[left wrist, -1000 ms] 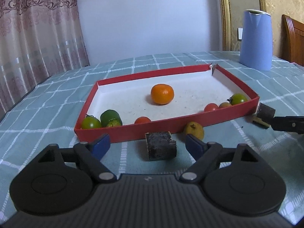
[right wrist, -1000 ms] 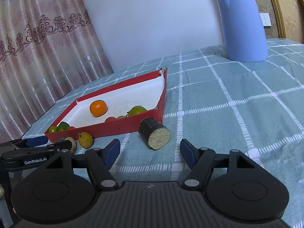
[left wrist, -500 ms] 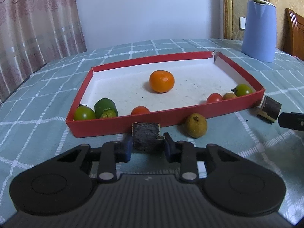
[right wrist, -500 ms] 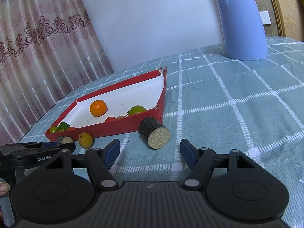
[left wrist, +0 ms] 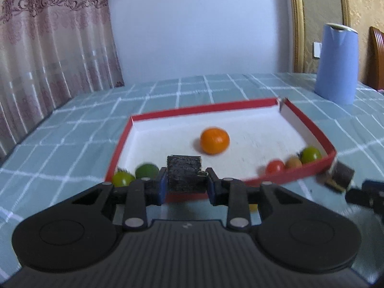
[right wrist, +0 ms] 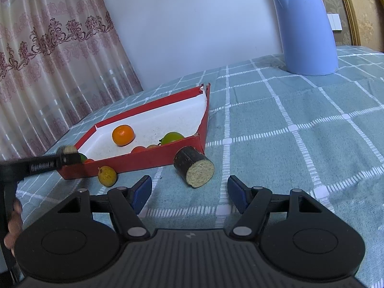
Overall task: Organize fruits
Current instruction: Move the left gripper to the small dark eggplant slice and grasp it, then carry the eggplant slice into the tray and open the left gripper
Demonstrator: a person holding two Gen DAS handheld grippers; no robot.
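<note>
My left gripper (left wrist: 184,187) is shut on a dark sugarcane piece (left wrist: 184,175) and holds it raised above the near edge of the red tray (left wrist: 309,132). The tray holds an orange (left wrist: 214,140), green fruits (left wrist: 146,171), a red tomato (left wrist: 274,166) and a green tomato (left wrist: 310,154). My right gripper (right wrist: 189,192) is open on the table, just short of a second sugarcane piece (right wrist: 193,166) lying beside the tray's corner (right wrist: 189,144). A small yellow fruit (right wrist: 107,176) lies on the cloth before the tray. The left gripper shows in the right wrist view (right wrist: 68,159).
A blue kettle (right wrist: 304,26) stands on the checked tablecloth (right wrist: 300,124) far right; it also shows in the left wrist view (left wrist: 337,62). A curtain (right wrist: 48,60) hangs to the left. A wooden chair (left wrist: 376,57) is at the far right.
My left gripper closed on the sugarcane piece and lifted it from the cloth up toward the tray. My right gripper stayed open in place.
</note>
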